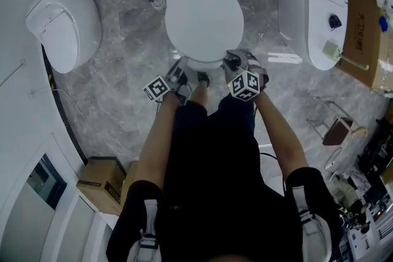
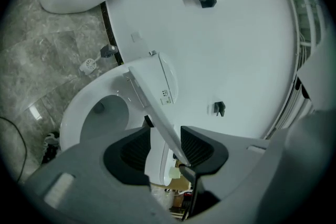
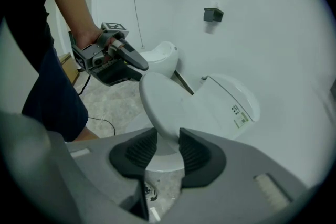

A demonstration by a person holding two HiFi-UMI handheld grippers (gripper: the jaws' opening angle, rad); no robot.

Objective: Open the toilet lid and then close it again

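Both left gripper and right gripper sit open astride the toilet lid, clamping nothing. We fear the unheld, part-raised lid could slam onto the seat.

Left gripper and right gripper flank toilet lid.

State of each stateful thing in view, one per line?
toilet lid: partly raised, tilted
left gripper: jaws open, lid edge between them
right gripper: jaws open, lid rim between them
neighbouring toilet: at right, lid down
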